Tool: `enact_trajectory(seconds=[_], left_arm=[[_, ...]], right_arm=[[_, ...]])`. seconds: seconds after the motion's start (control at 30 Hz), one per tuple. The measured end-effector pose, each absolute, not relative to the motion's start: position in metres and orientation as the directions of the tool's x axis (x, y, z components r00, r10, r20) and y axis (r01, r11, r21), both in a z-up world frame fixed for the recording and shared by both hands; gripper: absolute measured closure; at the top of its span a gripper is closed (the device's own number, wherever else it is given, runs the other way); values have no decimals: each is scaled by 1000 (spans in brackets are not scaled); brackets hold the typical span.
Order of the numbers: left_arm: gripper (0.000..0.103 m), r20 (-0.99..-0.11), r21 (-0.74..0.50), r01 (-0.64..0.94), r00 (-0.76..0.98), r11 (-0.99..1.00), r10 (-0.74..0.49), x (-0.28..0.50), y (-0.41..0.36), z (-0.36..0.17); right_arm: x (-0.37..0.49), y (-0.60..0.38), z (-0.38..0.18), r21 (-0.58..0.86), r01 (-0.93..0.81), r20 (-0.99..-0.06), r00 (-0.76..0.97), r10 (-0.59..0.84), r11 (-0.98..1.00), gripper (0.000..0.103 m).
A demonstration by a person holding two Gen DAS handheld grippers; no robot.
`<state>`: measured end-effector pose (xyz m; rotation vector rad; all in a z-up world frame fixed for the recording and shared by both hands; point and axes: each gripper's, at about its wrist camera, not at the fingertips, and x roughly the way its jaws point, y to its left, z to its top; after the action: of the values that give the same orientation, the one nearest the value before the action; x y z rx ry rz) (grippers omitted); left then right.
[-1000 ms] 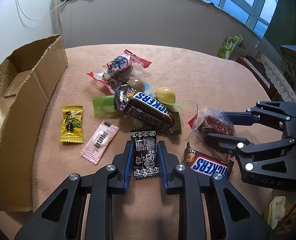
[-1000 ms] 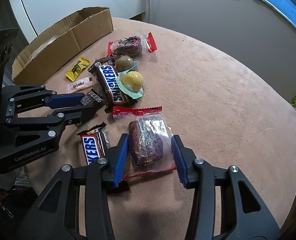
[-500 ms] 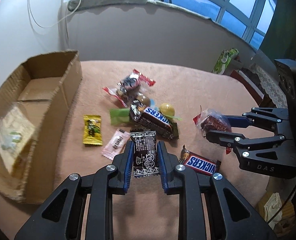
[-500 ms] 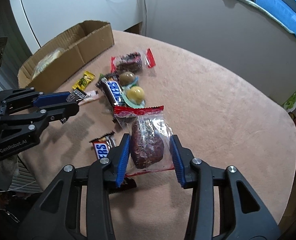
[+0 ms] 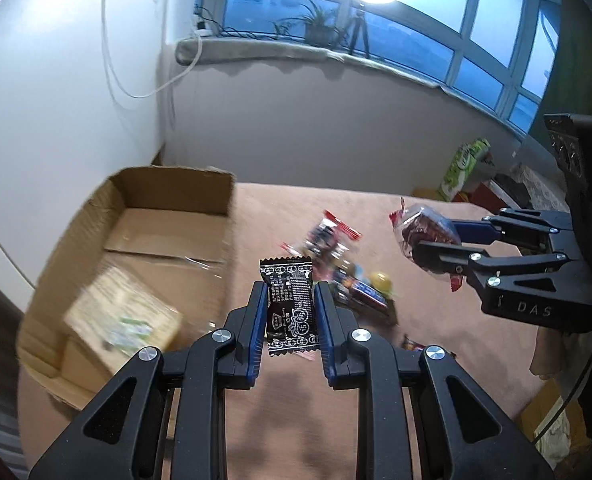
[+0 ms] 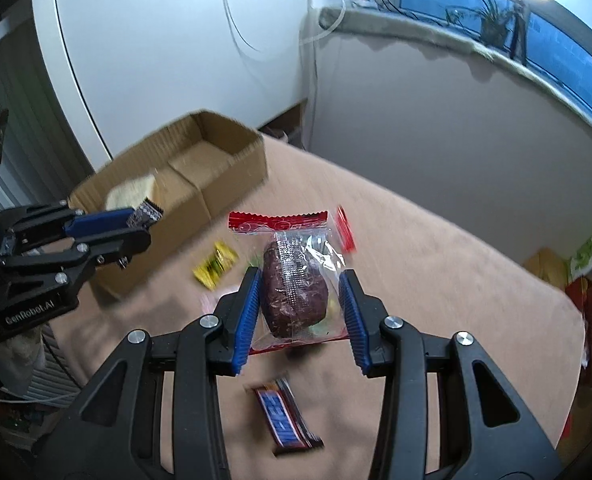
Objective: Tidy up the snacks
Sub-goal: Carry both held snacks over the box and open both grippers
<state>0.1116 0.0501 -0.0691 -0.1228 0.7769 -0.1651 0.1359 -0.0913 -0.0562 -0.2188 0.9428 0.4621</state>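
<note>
Black candy packet [image 5: 291, 307] sits clamped between the blue pads of the left gripper [image 5: 290, 322], lifted off the table, just right of the cardboard box [image 5: 168, 216]. Its lower edge is hidden behind the finger bases; print on it is too small to read. Clear packet with a dark red-brown snack [image 6: 296, 288] is pinched in the right gripper [image 6: 299, 312], red seal strip on top, also held above the table.

Box interior: one pale wrapped item [image 5: 124, 320], blurred, label unreadable. Loose snacks on the table [image 5: 347, 272] are motion-blurred; individual pieces hard to tell apart. A yellow sachet [image 6: 215, 264] and a blue-lettered bar [image 6: 284, 420] show in the right wrist view, the lettering smeared.

Surface: tan cloth-covered round table [image 6: 435, 272]. Room: white wall with hanging cable [image 5: 136, 80], grey sill, window with plants [image 5: 315, 28], bright lamp glare.
</note>
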Motion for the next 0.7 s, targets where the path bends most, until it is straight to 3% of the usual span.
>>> enact_trajectory(seconds=[0.7], left_arm=[[81,-710,-147,-67,702,987,-58,146,139,-75]], right_arm=[[211,31,-69,93,-554,-816,434,383,827,61]])
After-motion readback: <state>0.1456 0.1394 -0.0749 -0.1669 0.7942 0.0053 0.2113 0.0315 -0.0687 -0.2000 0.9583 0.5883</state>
